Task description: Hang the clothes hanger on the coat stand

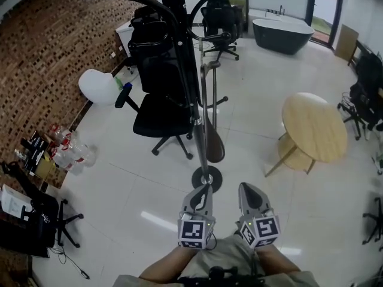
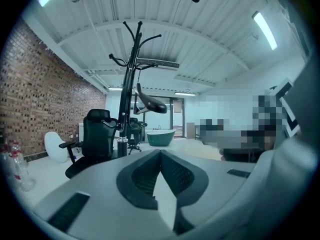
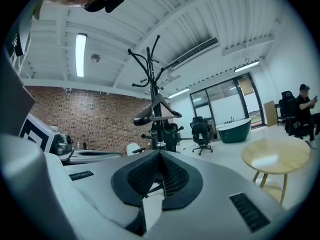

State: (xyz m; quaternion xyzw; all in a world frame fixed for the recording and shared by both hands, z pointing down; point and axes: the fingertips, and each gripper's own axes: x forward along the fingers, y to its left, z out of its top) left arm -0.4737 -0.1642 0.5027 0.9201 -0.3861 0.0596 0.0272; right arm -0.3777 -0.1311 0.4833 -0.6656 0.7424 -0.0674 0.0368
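Note:
The black coat stand [image 1: 190, 94] rises straight ahead of me, its round base [image 1: 206, 178] on the white floor just beyond my grippers. A dark clothes hanger [image 1: 213, 137] hangs from one of the stand's arms, beside the pole. It also shows as the hanger [image 2: 150, 103] in the left gripper view and the hanger [image 3: 155, 111] in the right gripper view. My left gripper [image 1: 202, 190] is shut and holds nothing, its tip near the stand's base. My right gripper [image 1: 248, 189] sits beside it, also shut and holding nothing. Both point at the stand [image 2: 131, 69] [image 3: 151, 74].
A black office chair [image 1: 160, 103] stands just left of the pole, with a white chair [image 1: 99, 87] beyond it. A round wooden table [image 1: 314, 127] is at the right and a dark bathtub [image 1: 282, 34] at the back. Bottles [image 1: 72, 151] line the brick wall.

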